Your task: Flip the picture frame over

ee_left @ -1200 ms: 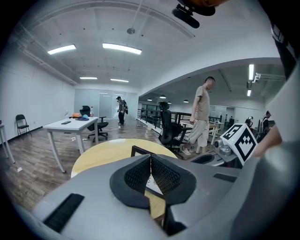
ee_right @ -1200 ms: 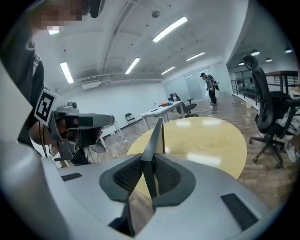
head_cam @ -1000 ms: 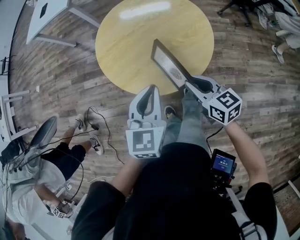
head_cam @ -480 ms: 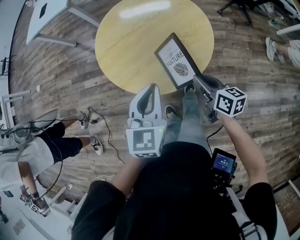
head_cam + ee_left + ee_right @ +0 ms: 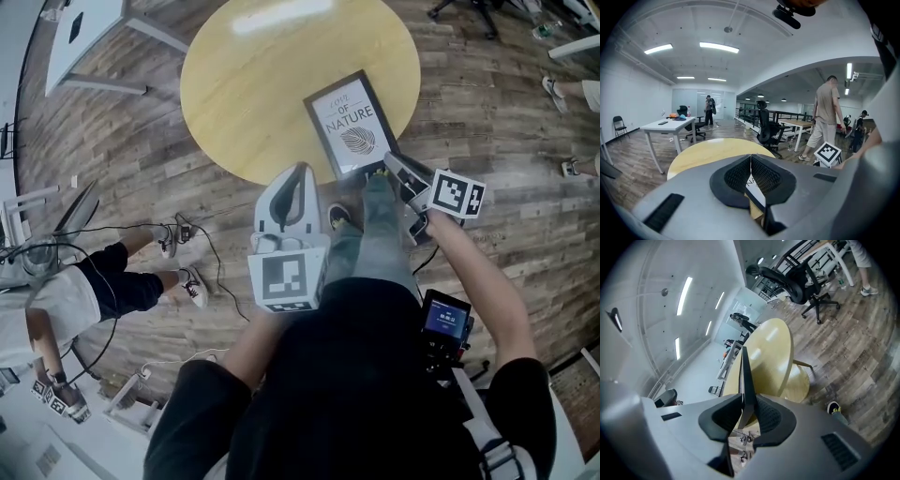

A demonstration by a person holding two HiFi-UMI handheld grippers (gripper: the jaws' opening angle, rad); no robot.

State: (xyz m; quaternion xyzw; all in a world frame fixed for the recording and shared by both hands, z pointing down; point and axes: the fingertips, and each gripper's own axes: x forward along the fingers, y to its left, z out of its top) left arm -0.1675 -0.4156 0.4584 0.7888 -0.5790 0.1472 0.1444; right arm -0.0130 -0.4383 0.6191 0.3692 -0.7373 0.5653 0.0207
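Wood-plank floor (image 5: 487,112), round yellow table (image 5: 253,94), white desk (image 5: 670,125).

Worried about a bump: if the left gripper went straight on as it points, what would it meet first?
The left gripper would probably meet the round table, beside the picture frame; depth unclear.

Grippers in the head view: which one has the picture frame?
The right gripper: its jaws clamp the near corner of the picture frame on the table. The left gripper is off the frame, jaws together on nothing.

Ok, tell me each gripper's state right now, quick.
Left gripper: closed, holding nothing.
Right gripper: closed on the picture frame.
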